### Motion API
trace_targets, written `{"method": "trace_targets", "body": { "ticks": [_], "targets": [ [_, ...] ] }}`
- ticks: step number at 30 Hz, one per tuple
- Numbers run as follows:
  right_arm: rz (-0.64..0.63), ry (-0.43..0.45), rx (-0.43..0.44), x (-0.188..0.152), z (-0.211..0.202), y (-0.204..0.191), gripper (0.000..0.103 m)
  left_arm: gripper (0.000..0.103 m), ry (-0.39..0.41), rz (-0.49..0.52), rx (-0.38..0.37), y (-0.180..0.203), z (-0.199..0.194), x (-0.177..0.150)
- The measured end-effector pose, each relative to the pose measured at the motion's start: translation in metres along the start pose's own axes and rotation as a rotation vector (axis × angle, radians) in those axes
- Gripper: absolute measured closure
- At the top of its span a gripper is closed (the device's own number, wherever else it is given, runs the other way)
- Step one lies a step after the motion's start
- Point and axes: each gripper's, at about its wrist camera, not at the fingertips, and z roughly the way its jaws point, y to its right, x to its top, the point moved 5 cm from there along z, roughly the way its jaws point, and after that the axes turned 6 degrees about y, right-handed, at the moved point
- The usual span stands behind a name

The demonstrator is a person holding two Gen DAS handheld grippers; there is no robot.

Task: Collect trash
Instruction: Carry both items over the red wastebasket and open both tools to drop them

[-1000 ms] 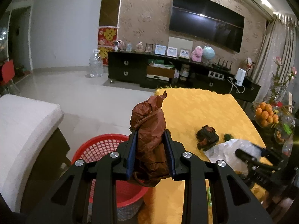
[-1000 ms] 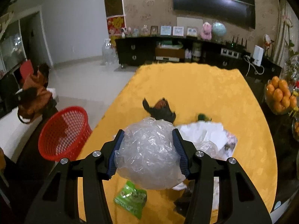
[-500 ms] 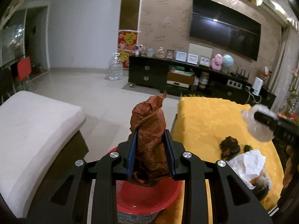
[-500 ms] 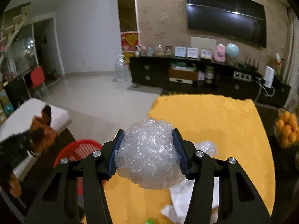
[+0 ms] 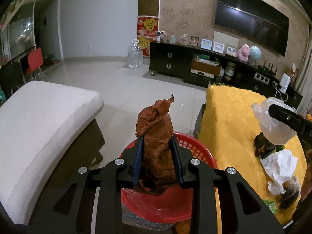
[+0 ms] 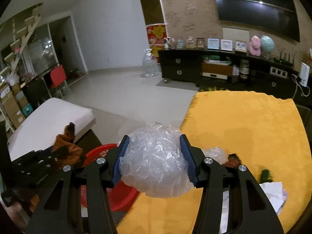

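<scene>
Carrying trash to the red basket (image 5: pixel 197 152): left gripper (image 5: pixel 157 154) pinches a brown bag (image 5: pixel 156 136) above it, right gripper (image 6: pixel 154 156) clamps a clear plastic wad (image 6: pixel 154 161); next, spread the fingers.

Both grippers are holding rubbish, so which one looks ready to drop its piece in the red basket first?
Left, probably. The left gripper holds the brown bag right above the red basket. The right gripper, holding the clear plastic, is beside it over the table edge.
</scene>
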Motion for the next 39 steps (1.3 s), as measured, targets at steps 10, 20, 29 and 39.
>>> {"method": "trace_targets", "body": {
  "ticks": [10, 20, 29, 39],
  "targets": [
    [-0.015, -0.077, 0.059, -0.016, 0.022, -0.032, 0.052, 0.076, -0.053, -0.006, 0.020, -0.017, 0.011, -0.017],
    [-0.035, -0.129, 0.106, -0.025, 0.040, -0.056, 0.052, 0.076, -0.126, -0.002, 0.040, -0.020, 0.032, -0.037],
    [-0.005, -0.207, 0.126, -0.041, 0.065, -0.062, 0.051, 0.076, -0.195, 0.002, 0.039, -0.021, 0.049, -0.053],
    [0.020, -0.235, 0.141, -0.046, 0.073, -0.066, 0.036, 0.072, -0.234, 0.025, 0.024, -0.016, 0.056, -0.062]
  ]
}}
